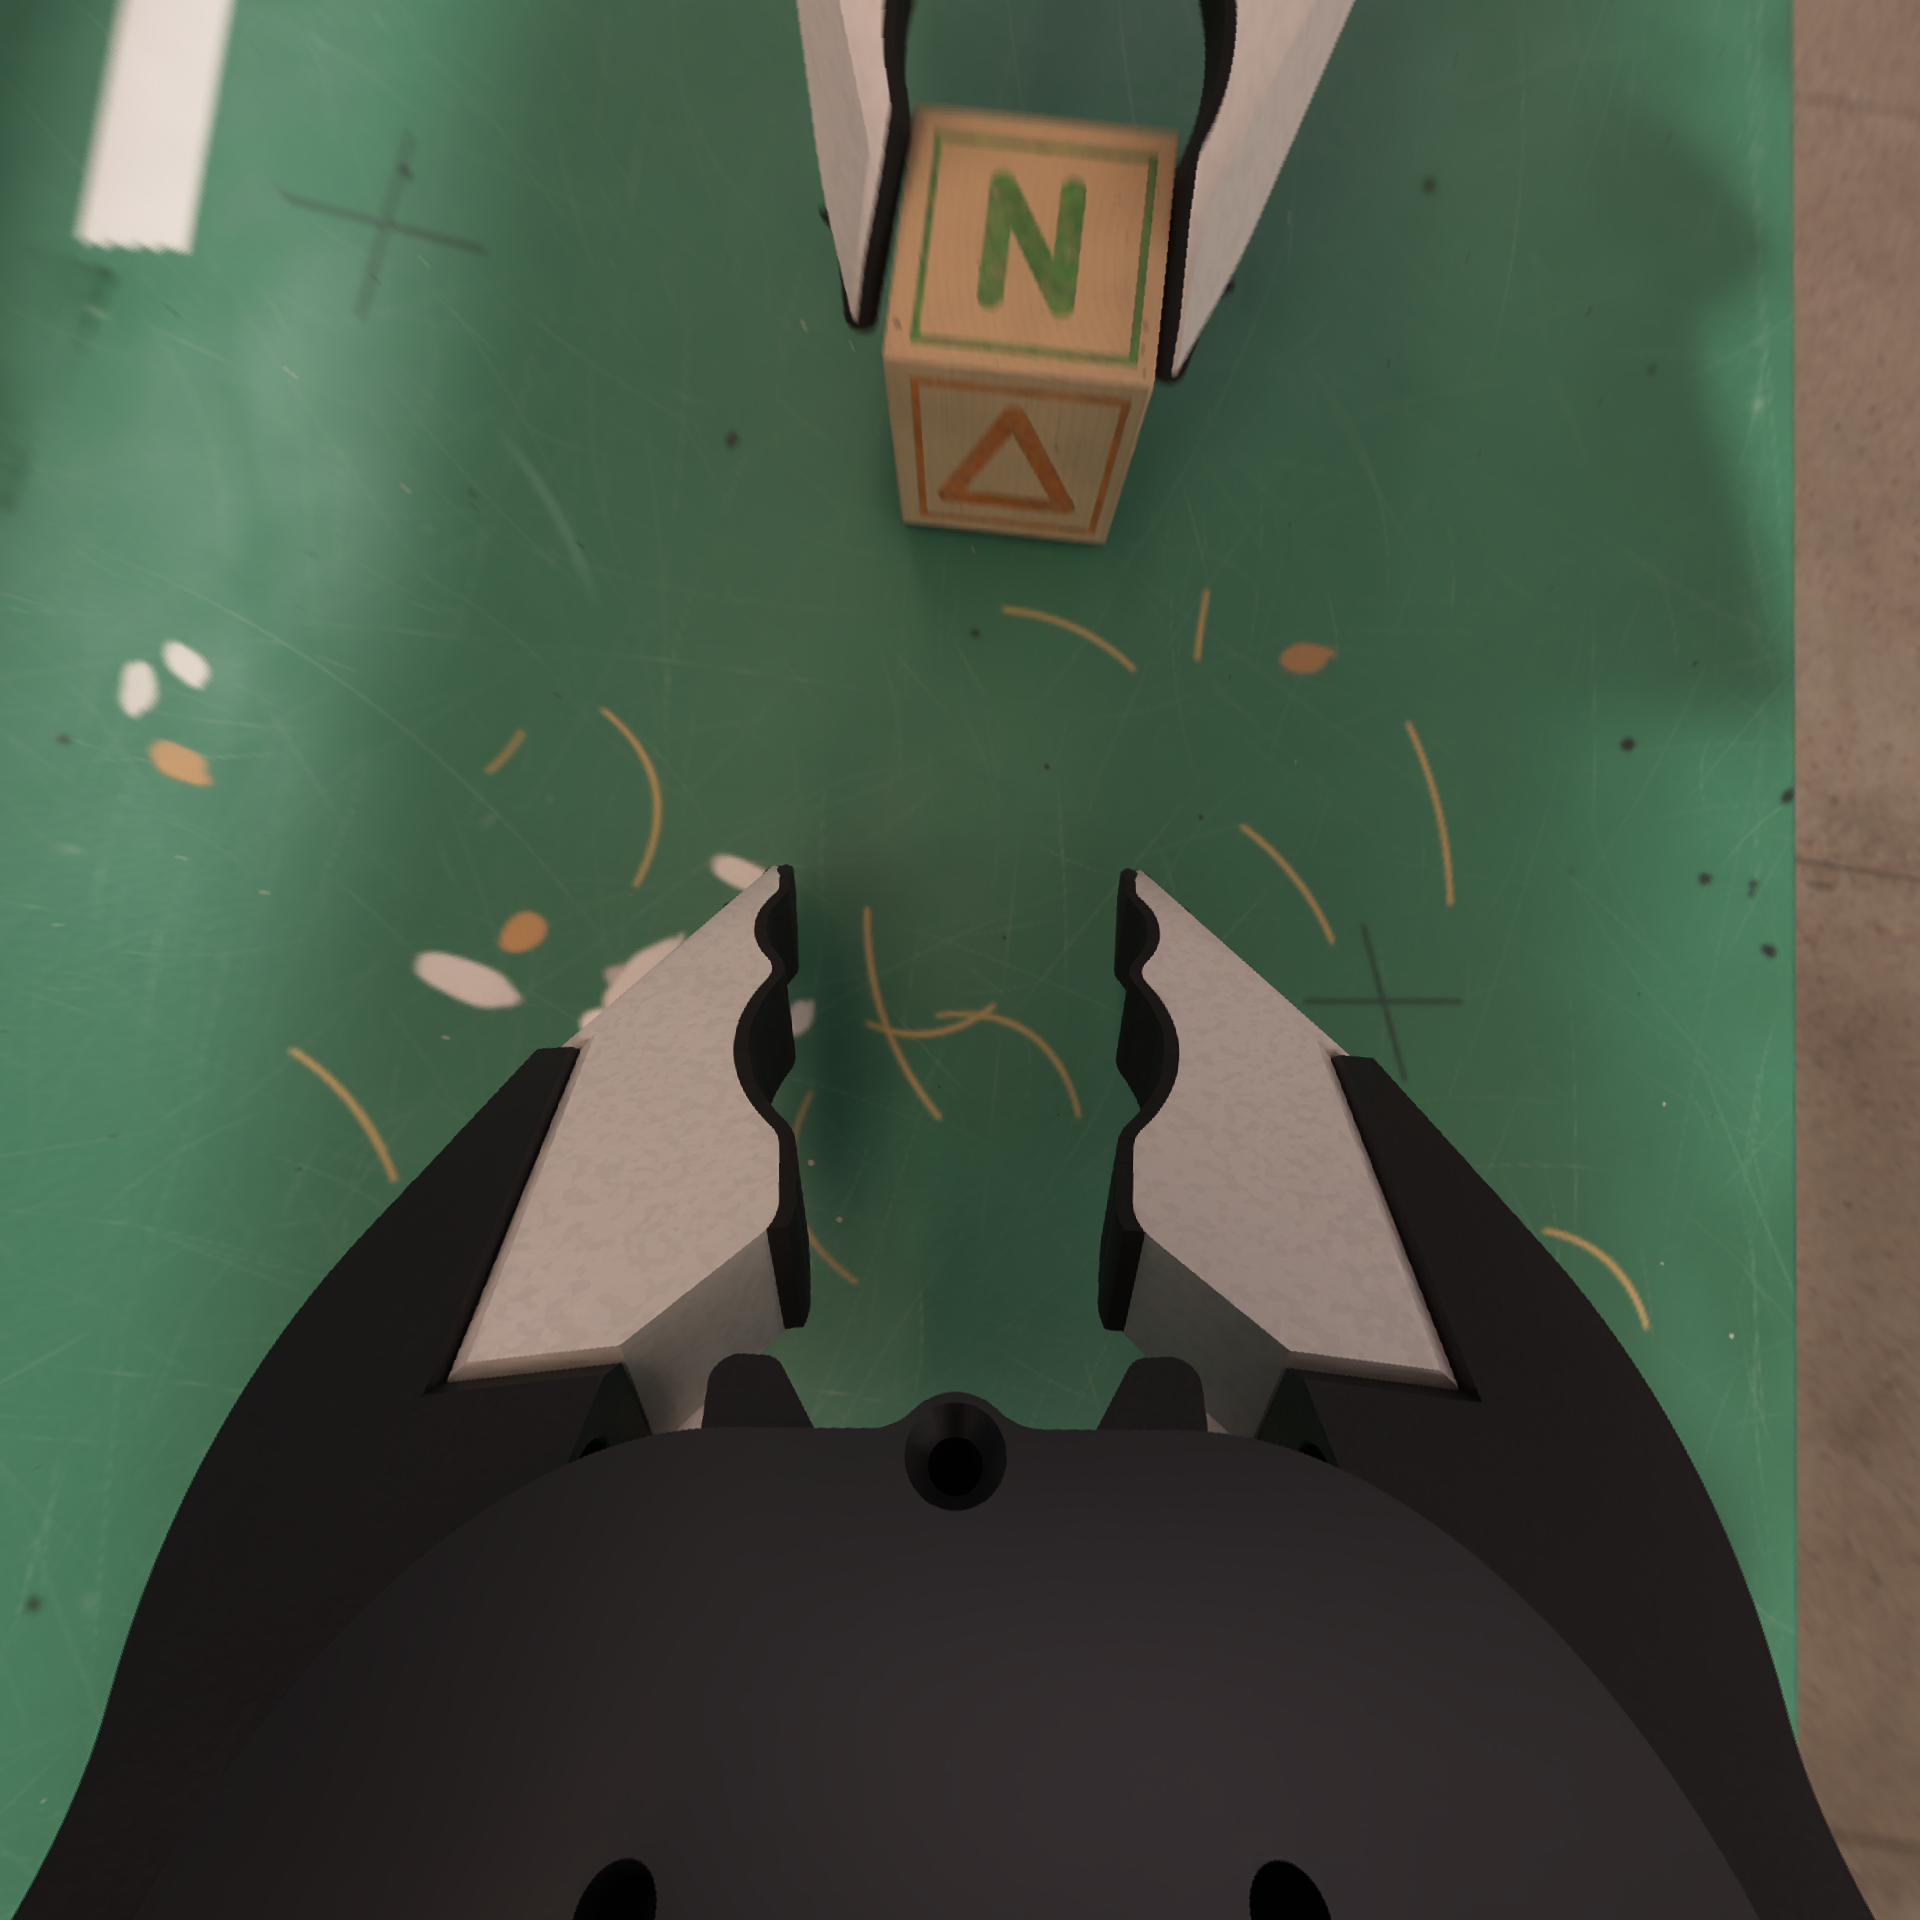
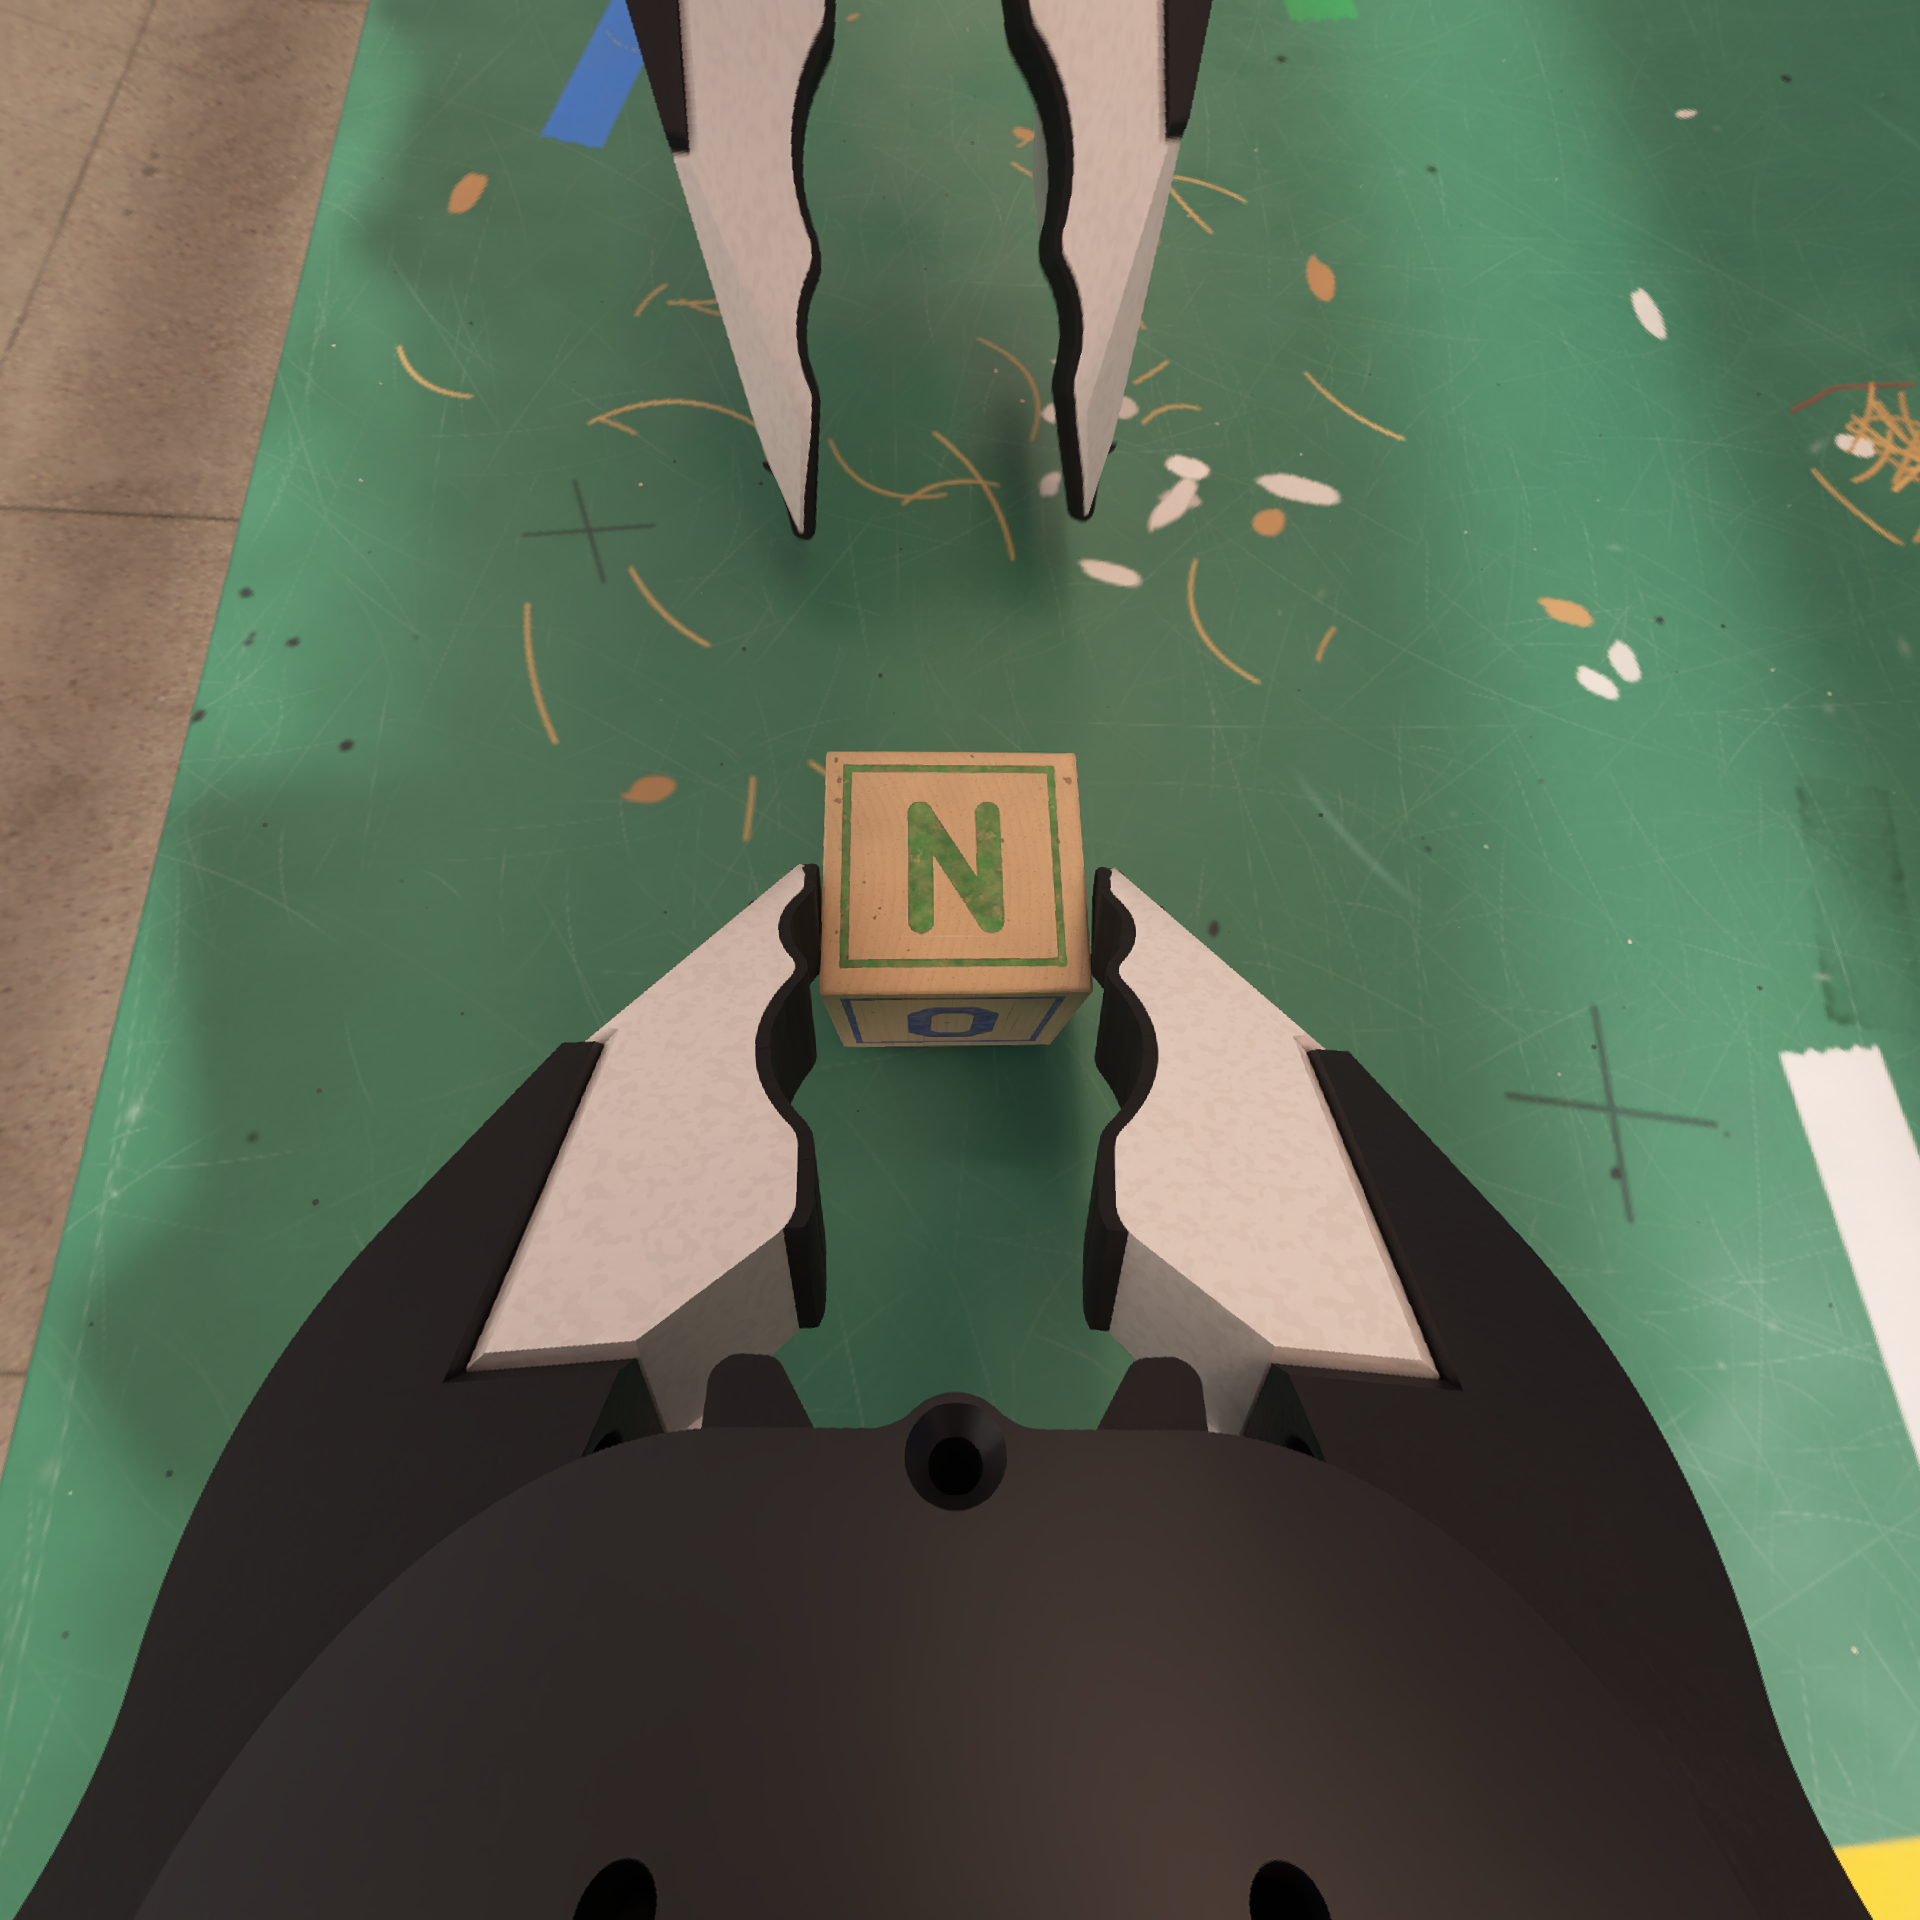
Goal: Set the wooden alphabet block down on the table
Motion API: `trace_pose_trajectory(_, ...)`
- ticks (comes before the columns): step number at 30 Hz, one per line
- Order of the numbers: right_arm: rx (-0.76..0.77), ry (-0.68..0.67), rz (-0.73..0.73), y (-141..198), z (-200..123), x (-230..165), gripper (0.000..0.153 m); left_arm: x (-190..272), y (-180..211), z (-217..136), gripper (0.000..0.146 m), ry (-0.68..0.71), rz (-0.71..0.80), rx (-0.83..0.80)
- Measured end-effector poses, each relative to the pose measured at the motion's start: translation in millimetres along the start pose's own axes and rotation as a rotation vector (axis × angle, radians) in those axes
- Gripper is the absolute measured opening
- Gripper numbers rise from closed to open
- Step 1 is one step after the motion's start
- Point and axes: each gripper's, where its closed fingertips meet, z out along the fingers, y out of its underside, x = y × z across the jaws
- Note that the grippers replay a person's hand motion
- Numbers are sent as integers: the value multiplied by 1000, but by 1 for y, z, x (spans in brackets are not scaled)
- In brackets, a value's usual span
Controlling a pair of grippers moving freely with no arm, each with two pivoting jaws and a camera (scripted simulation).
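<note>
The wooden alphabet block (image 2: 951, 935) has a green-framed letter on its top face. It sits between the fingers of my right gripper (image 2: 954, 883), whose pads press on its two sides, so the gripper is shut on it. In the left wrist view the block (image 1: 1023, 436) shows an orange triangle on its near face, and the right gripper (image 1: 1018, 343) holds its upper part from above. The block's bottom edge is at or just above the green table (image 1: 416, 520); I cannot tell if it touches. My left gripper (image 1: 956, 883) is open and empty, facing the block from a short distance.
The green mat carries orange curls, white and tan flecks and pencilled crosses. A white tape strip (image 2: 1860, 1174) lies at the right and a blue strip (image 2: 592, 94) at the far left. The mat's edge meets a bare tan surface (image 2: 104, 416) at the left.
</note>
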Motion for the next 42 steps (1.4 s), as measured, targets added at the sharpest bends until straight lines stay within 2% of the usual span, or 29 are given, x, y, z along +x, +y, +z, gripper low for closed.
trace_pose_trajectory(5,3,-2,5,2,-1,1,52,2,4,9,58,16,27,-64)
trace_pose_trajectory(10,-15,6,14,3,-2,3,52,0,-16,-12,56,47,58,-35)
trace_pose_trajectory(12,-9,-2,14,1,0,1,52,0,-42,-23,43,55,95,38)
trace_pose_trajectory(14,-1,3,2,-3,4,0,52,-1,-66,-30,7,49,160,87)
trace_pose_trajectory(15,4,4,-2,-4,5,0,52,-2,-71,-30,2,53,186,66)
trace_pose_trajectory(17,9,7,-8,-5,7,0,52,-13,-75,-29,1,0,237,-3)
trace_pose_trajectory(20,13,15,-14,-5,6,0,52,-20,-77,-41,6,12,155,44)
trace_pose_trajectory(21,15,18,-17,-6,6,0,52,-21,-70,-43,15,24,108,36)
trace_pose_trajectory(24,26,26,-17,-5,5,2,52,-15,-32,-45,56,104,-81,-22)
trace_pose_trajectory(26,33,35,-18,-5,4,4,52,-8,-5,-44,70,120,-175,-10)
trace_pose_trajectory(28,51,38,-4,-5,1,6,52,-2,18,-39,76,98,-229,22)
trace_pose_trajectory(30,81,23,14,-6,-2,7,52,3,36,-28,77,41,-209,24)
trace_pose_trajectory(34,117,1,32,-10,-5,8,52,-8,35,-17,70,-132,-111,18)
trace_pose_trajectory(36,124,1,35,-11,-6,9,52,-11,29,-12,60,-138,-84,34)
trace_pose_trajectory(39,117,18,45,-8,-9,11,52,-13,22,-13,58,-119,-92,63)
trace_pose_trajectory(42,87,35,49,-2,-10,12,52,-16,1,-33,58,-130,-73,194)
